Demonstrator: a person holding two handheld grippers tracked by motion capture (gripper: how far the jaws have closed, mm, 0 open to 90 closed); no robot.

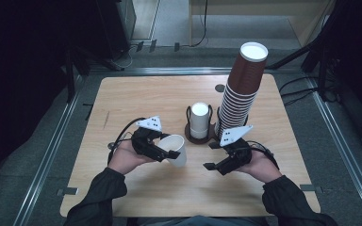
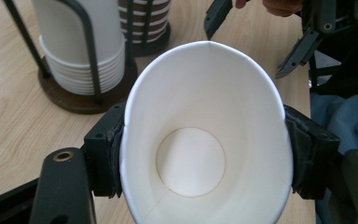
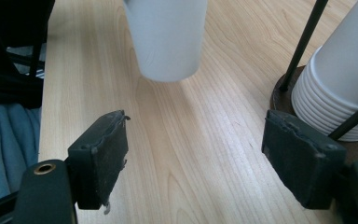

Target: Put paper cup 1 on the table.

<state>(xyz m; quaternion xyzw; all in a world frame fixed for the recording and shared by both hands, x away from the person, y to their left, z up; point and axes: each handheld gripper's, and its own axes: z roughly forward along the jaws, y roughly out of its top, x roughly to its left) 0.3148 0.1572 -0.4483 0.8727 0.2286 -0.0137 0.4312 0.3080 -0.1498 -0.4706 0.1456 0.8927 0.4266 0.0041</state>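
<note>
We are holding a single white paper cup (image 1: 176, 149) in the left hand-held gripper (image 1: 162, 153), the pads pressing its rim from both sides so the mouth is squeezed oval; the left gripper view looks straight down into the cup (image 2: 205, 140) to its round base. The cup sits low over the near-centre of the desk (image 1: 122, 99), its long axis tilted, mouth toward the left hand and base toward the right.

Relation that matters: the cup lies directly left of the right hand-held gripper (image 1: 213, 155), near it but apart. In the right gripper view the cup's base (image 3: 168, 42) hangs just above the desk, ahead of the wide, empty jaws of that gripper (image 3: 196, 158). We judge the right hand nearest for taking over.

Beyond stand a holder of white cups (image 1: 199, 121) and a tall brown cup stack (image 1: 240, 89). The high view is showing the stack's full height.
</note>
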